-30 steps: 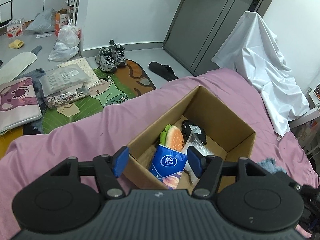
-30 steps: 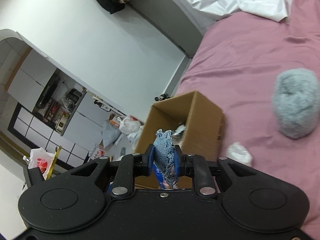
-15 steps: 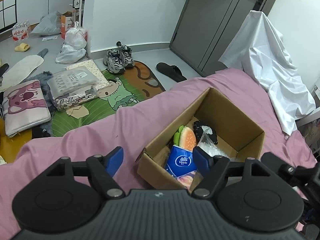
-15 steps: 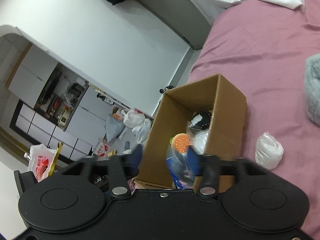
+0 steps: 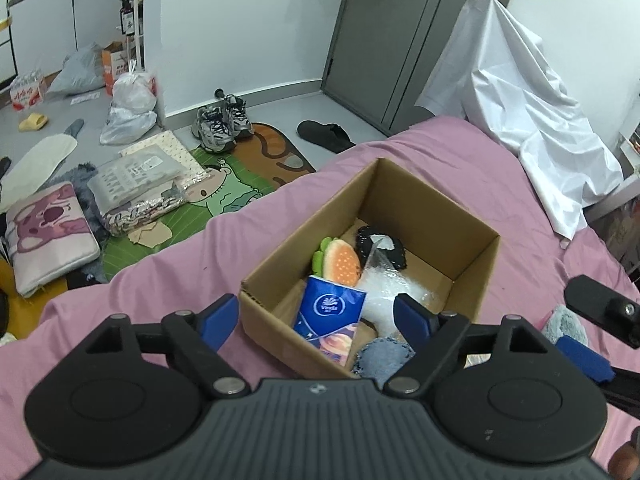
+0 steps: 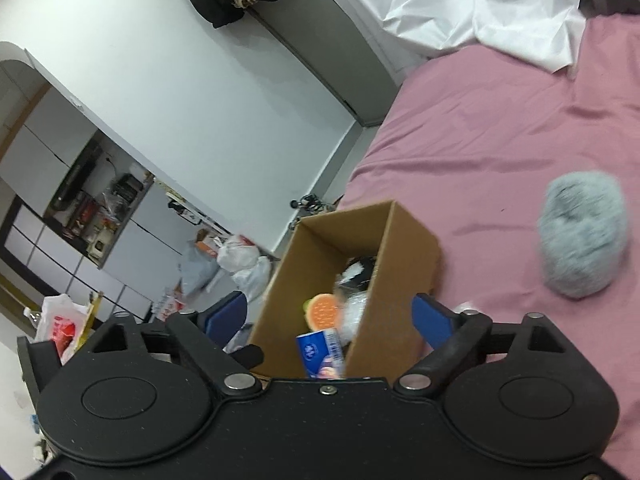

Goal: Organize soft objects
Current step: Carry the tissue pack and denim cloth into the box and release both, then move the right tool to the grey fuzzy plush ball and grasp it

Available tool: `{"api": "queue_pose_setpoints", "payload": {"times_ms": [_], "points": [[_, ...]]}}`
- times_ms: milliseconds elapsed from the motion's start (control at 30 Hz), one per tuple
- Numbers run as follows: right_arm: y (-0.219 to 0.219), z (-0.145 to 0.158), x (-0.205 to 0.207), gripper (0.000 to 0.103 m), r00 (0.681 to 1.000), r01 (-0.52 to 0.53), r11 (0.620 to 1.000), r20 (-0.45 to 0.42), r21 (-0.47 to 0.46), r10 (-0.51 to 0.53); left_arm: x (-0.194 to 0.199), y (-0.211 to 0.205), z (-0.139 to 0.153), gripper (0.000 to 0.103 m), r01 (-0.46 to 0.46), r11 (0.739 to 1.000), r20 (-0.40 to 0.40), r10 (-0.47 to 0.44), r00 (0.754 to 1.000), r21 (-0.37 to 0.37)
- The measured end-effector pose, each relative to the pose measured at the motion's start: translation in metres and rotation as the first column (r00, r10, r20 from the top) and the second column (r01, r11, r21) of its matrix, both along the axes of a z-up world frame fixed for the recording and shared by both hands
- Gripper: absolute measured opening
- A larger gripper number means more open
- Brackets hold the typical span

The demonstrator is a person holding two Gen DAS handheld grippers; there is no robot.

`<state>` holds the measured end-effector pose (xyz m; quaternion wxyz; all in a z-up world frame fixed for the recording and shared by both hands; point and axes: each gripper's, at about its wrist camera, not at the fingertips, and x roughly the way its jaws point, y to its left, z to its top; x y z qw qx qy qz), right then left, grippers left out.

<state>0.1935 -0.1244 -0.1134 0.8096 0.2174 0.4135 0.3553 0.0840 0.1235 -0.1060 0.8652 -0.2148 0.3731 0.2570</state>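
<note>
Hovering over an open cardboard box (image 5: 432,216) sitting on a bed covered by a pink sheet (image 5: 168,264). Left gripper (image 5: 316,314) hanging above the box's near corner, jaws spread wide and having just been opening further, gripping nothing, blue pads (image 5: 218,316) straddling the near wall. Right gripper (image 6: 330,312) likewise spread wide, jaws having just been opening, with nothing pressed between the pads, box showing in the gap below.

Lying inside the box: a blue denim-like cloth (image 5: 382,356) resting in the near corner, just beside a blue Vinda tissue pack (image 5: 332,316) leaning against the near wall; behind that a burger plush (image 5: 340,262) with orange bun and green edge; a clear bubble-wrap bag (image 5: 384,284) touching the plush; a black fuzzy item (image 5: 380,246) toward the far side, partly under the bag.

Lying outside on the sheet, well apart from the box: a grey fluffy ball (image 6: 582,236), slightly blurred. Also peeking beside the right gripper's finger in the left view.

Draping over furniture past the bed: a white sheet (image 5: 516,104). Sitting on the floor: a pair of sneakers (image 5: 222,126), a black slipper (image 5: 326,136), a green cartoon rug (image 5: 224,196), a pink cushion (image 5: 48,232), plastic bags (image 5: 130,108)
</note>
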Motion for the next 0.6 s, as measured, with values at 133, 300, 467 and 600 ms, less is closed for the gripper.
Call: {"api": "queue_pose_setpoints", "payload": {"times_ms": [133,300,467,600], "points": [[-0.010,0.006,0.000,0.095,1.000,0.009,0.997,-0.002,-0.074,-0.009,0.004,-0.010,0.007,0.084,0.014,1.000,-0.008,-0.014,1.000,0.016],[-0.031,0.016,0.000,0.103,0.999,0.033,0.989,-0.009,-0.144,-0.035,0.009,-0.027,0.017,0.086,0.033,0.999,-0.013,-0.033,0.999,0.030],[-0.053,0.023,0.005,0.103,0.997,0.072,0.983,-0.010,-0.171,-0.075,0.015,-0.045,0.025,0.088,0.051,0.998,-0.010,-0.051,0.999,0.035],[-0.070,0.028,0.010,0.103,0.994,0.104,0.982,-0.012,-0.161,-0.107,0.021,-0.060,0.032,0.088,0.067,0.997,-0.010,-0.066,0.998,0.041]]}}
